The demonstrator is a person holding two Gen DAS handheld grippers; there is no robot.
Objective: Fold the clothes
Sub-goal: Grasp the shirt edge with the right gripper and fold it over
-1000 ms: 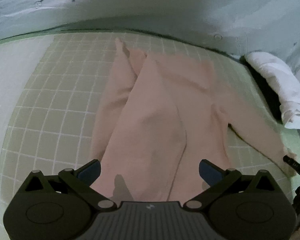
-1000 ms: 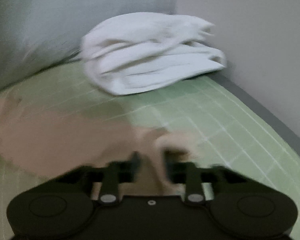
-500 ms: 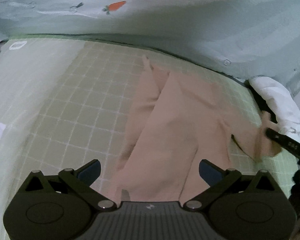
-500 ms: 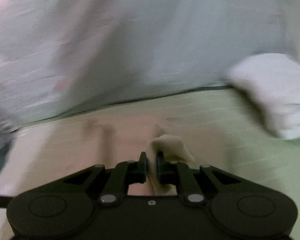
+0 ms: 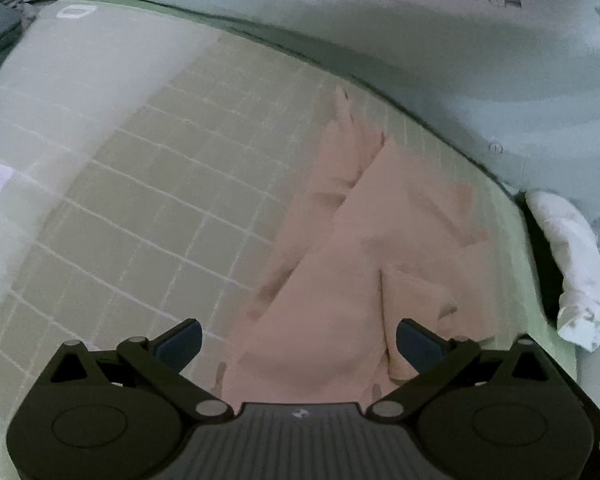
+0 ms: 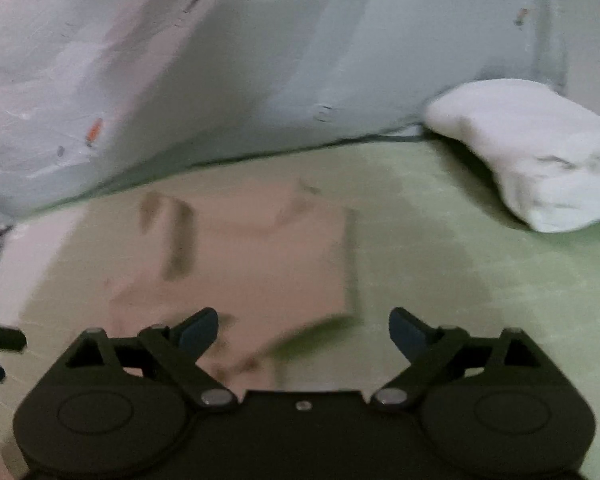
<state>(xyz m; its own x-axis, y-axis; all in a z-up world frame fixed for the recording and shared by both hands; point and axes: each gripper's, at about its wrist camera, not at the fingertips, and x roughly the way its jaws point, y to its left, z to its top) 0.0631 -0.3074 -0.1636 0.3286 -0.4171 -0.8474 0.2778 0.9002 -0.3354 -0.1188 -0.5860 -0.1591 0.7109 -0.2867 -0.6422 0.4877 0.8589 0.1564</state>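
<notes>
Pink garment (image 5: 340, 280) sits right under our left gripper (image 5: 298, 344), jaws spread, nothing pinched; long axis runs away toward the quilt (image 5: 460, 60). Right gripper (image 6: 304, 332) is opening, empty, its folded-over sleeve (image 6: 260, 264) just ahead. White folded cloth (image 6: 532, 152) farther right.

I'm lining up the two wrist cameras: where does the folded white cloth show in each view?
Left wrist: the folded white cloth lies at the far right edge, right of the pink garment.
Right wrist: the cloth sits upper right, on the green sheet, against the carrot-print bedding.
Shared landmark: the pink garment, left of the cloth in both.
</notes>
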